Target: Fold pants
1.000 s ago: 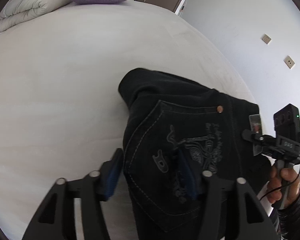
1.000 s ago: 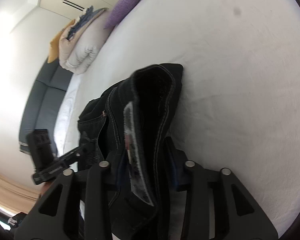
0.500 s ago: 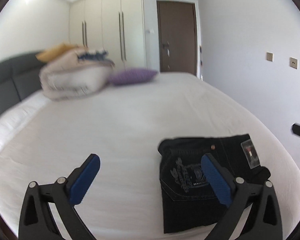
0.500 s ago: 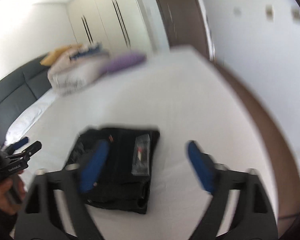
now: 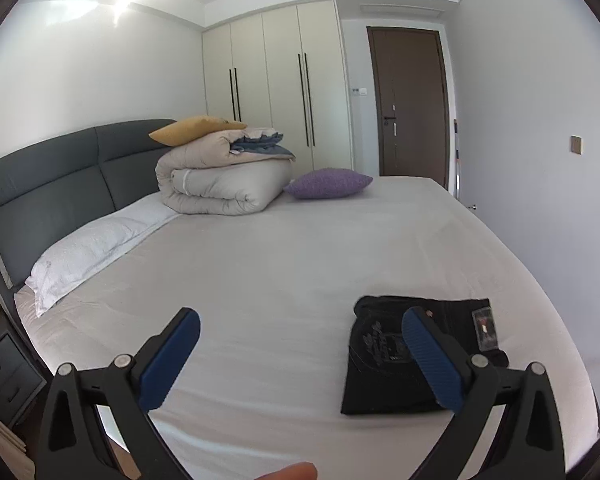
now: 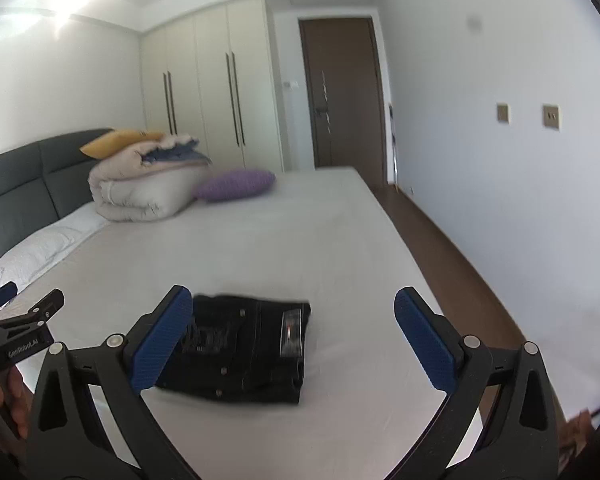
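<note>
Both grippers are spread wide and holding nothing. Left gripper [image 5: 300, 354] is raised above the bed [image 5: 300, 248], looking level across it toward the headboard [image 5: 60, 172], blue fingers [image 5: 172, 360] clear of everything. Right gripper [image 6: 294, 344] is up in the air too, fingers [image 6: 424, 344] apart over the near end of the mattress. Pants [image 6: 244, 352] lie folded into a compact black bundle on the sheet, near the right edge of the bed, not touching either tool. Plenty of bare sheet around them; the rolled duvet [image 5: 220, 184] and purple pillow [image 5: 328, 183] sit well away at the far end.
</note>
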`<state>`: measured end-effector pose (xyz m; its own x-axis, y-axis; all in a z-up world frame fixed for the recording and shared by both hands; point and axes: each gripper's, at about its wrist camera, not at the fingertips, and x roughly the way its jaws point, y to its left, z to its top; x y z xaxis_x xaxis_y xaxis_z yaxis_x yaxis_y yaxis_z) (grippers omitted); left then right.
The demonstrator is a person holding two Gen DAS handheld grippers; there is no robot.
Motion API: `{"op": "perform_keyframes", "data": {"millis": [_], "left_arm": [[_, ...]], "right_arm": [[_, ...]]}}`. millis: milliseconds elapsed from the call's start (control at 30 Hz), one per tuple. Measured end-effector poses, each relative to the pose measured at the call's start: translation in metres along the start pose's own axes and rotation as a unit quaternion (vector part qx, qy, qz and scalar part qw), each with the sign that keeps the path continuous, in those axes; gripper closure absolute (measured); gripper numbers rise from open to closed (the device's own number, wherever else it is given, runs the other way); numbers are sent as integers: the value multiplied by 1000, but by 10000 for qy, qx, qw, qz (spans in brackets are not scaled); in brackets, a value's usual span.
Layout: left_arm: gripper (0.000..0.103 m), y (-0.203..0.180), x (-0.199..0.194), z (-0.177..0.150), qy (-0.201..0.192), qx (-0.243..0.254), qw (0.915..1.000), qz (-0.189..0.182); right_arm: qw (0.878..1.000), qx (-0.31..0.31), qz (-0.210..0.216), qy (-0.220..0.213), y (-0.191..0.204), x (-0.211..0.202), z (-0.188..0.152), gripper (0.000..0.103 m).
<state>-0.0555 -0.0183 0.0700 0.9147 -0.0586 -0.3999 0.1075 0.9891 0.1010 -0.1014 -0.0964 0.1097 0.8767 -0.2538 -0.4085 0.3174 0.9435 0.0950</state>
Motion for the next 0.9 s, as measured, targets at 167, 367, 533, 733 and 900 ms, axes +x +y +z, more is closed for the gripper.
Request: {"op": "perform_keyframes", "data": {"millis": [167,367,533,733,900], "left_arm": [[0,-13,1,-16,312,138,9993,-119],[0,-22,11,-25,560,102,9981,-246],[0,-23,25,-34,791,26,9966,-250],[0,-23,36,-40,928,37,9954,-249],[0,-26,40,-42,973,66,9949,-275]], "right_arm": [[9988,235,-38,430,8,-9,-15,0],[9983,75,21,571,20,-6,-33,0],[9973,0,60,730,25,7,-47,0],[9967,-49,76,801,26,16,-52,0],[9962,-62,114,863,27,23,-54,0]]}}
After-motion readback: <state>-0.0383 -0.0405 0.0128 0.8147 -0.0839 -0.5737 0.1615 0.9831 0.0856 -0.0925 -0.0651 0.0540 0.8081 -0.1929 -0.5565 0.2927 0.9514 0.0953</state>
